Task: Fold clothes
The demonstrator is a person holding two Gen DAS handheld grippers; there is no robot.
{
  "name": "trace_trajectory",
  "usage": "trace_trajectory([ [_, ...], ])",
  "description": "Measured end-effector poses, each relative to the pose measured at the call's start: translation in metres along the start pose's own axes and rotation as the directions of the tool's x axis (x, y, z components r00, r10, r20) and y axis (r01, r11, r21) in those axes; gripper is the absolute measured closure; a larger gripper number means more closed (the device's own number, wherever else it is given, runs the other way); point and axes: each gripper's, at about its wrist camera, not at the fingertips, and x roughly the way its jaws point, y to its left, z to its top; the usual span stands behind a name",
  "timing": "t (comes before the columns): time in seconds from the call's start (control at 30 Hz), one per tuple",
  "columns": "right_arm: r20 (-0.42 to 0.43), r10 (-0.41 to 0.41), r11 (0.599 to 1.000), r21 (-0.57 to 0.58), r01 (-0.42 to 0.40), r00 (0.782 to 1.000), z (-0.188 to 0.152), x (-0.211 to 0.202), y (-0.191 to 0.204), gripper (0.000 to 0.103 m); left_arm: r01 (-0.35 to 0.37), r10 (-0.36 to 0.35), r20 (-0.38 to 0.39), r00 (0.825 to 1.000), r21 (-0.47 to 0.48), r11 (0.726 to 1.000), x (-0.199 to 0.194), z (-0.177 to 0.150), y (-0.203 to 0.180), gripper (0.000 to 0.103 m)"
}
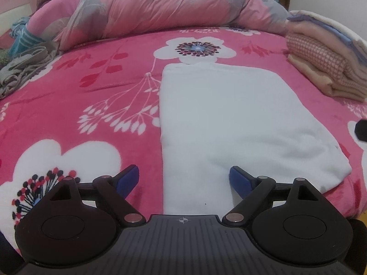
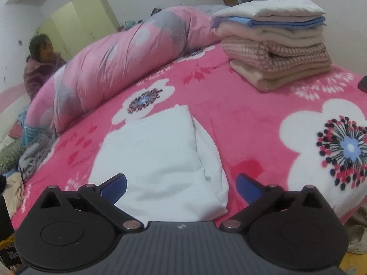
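A white garment (image 1: 224, 119) lies folded into a long rectangle on the pink flowered bedspread (image 1: 91, 87). My left gripper (image 1: 184, 177) is open, its blue-tipped fingers straddling the near left edge of the cloth, nothing held. In the right wrist view the same white garment (image 2: 158, 155) shows a folded layer on top with a lower layer peeking out on its right. My right gripper (image 2: 181, 185) is open above the garment's near end, empty. A stack of folded clothes (image 1: 330, 59) sits at the far right of the bed, the same stack of folded clothes (image 2: 273, 45) showing upper right.
A rolled pink and grey quilt (image 1: 160, 6) runs along the back of the bed. Crumpled grey clothes (image 1: 25, 71) lie at the bed's left edge. A person (image 2: 39, 64) sits beyond the bed at left. A dark object (image 1: 361, 129) pokes in at the right.
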Motion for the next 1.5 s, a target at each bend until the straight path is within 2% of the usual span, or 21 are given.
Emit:
trace_trajectory([
  [0.07, 0.007, -0.031, 0.999, -0.042, 0.031, 0.999, -0.003, 0.0, 0.005, 0.0, -0.004, 0.004, -0.001, 1.0, -0.001, 1.0, 0.0, 0.0, 0.0, 0.015],
  [0.3, 0.075, -0.043, 0.984, -0.167, 0.055, 0.996, -0.006, -0.009, 0.021, 0.0, -0.023, 0.023, 0.002, 1.0, 0.005, 1.0, 0.002, 0.0, 0.0, 0.008],
  [0.43, 0.106, -0.028, 0.982, -0.182, 0.047, 0.994, -0.005, -0.014, 0.022, 0.0, -0.025, 0.025, -0.001, 1.0, 0.001, 1.0, 0.003, 0.0, 0.0, 0.007],
  [0.67, 0.17, -0.101, 0.952, -0.27, 0.145, 0.98, -0.013, -0.012, 0.028, 0.0, -0.029, 0.029, -0.005, 1.0, -0.003, 1.0, 0.004, -0.001, 0.0, 0.006],
  [0.77, 0.208, -0.12, 0.925, -0.332, 0.186, 0.971, -0.018, -0.012, 0.029, 0.0, -0.026, 0.026, 0.003, 1.0, -0.003, 1.0, 0.003, -0.001, 0.001, 0.004],
  [0.9, 0.317, -0.147, 0.89, -0.372, 0.265, 0.937, -0.027, -0.022, 0.026, 0.0, 0.007, -0.007, 0.022, 1.0, 0.007, 1.0, 0.002, -0.003, 0.002, 0.001],
  [1.0, 0.364, -0.147, 0.895, -0.348, 0.281, 0.92, -0.032, -0.032, 0.016, 0.0, 0.042, -0.041, 0.039, 0.998, -0.012, 0.999, 0.0, -0.005, 0.004, 0.001],
  [1.13, 0.388, -0.134, 0.915, -0.306, 0.264, 0.912, -0.039, -0.04, 0.002, 0.0, 0.105, -0.098, 0.086, 0.991, -0.075, 0.992, -0.004, -0.008, 0.016, 0.001],
  [1.27, 0.391, -0.088, 0.932, -0.292, 0.214, 0.916, -0.044, -0.04, -0.013, 0.001, 0.086, -0.077, 0.111, 0.991, -0.082, 0.993, -0.003, -0.008, 0.023, 0.001],
  [1.37, 0.366, -0.04, 0.955, -0.259, 0.143, 0.93, -0.042, -0.037, -0.025, 0.015, 0.071, -0.06, 0.128, 0.99, -0.084, 0.994, -0.003, -0.008, 0.027, 0.002],
  [1.4, 0.358, -0.031, 0.961, -0.245, 0.126, 0.933, -0.041, -0.035, -0.03, 0.024, 0.073, -0.061, 0.137, 0.989, -0.088, 0.993, -0.004, -0.008, 0.028, 0.003],
  [1.47, 0.344, -0.018, 0.972, -0.215, 0.097, 0.939, -0.037, -0.03, -0.038, 0.032, 0.085, -0.072, 0.163, 0.984, -0.076, 0.993, -0.007, -0.005, 0.026, 0.006],
  [1.5, 0.339, -0.01, 0.977, -0.198, 0.082, 0.941, -0.036, -0.027, -0.043, 0.04, 0.1, -0.088, 0.181, 0.979, -0.056, 0.993, -0.008, -0.003, 0.022, 0.007],
])
